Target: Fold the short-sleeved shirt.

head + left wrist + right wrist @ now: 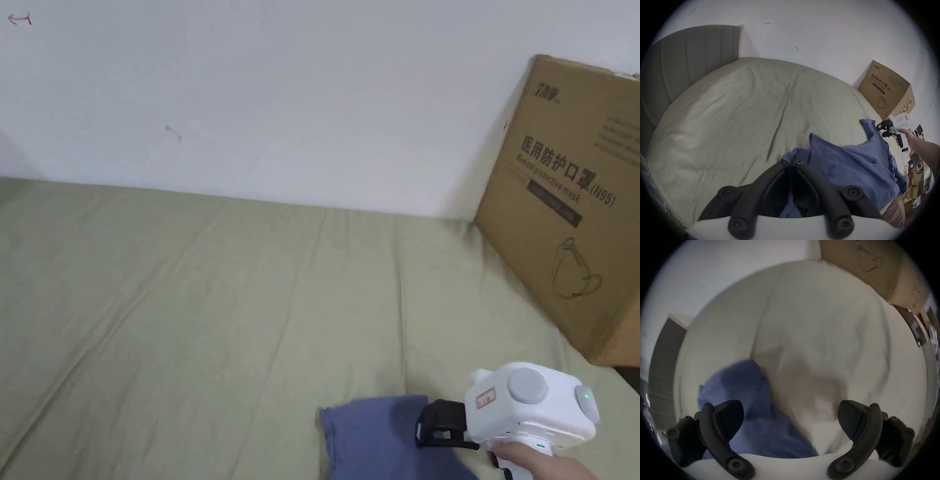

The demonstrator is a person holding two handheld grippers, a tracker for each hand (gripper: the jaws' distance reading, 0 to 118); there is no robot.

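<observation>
Head view: green bedsheet [206, 300] across most of the frame, white wall [281, 94] above it, cardboard box [575, 206] leaning at the right edge. Blue shirt [381, 437] at bottom centre, partly cut off by the frame edge. Right gripper [428, 431], white body with black jaws, at lower right, held by a hand [544, 465] in the bottom right corner; its jaws point left, at the shirt's right edge. Left gripper view: left gripper [791, 162] at bottom centre, its two black jaws brought together with blue cloth pinched between the tips and more cloth hanging below them. From there the shirt [851, 162] runs rumpled toward the right of the frame, one sleeve end lying on the sheet [737, 113] near the box [886, 91]. Right gripper [881, 129] small at the right edge, just beside that sleeve end; whether it touches cloth cannot be told. Grey padded headboard [688, 60] at upper left. Right gripper view, blurred: right gripper [791, 418] jaws spread wide at lower left and lower right, nothing gripped between them; pale sheet [818, 321] in the gap. Shirt [750, 410] at lower left, behind the left-hand jaw. Box [867, 264] at upper right.
</observation>
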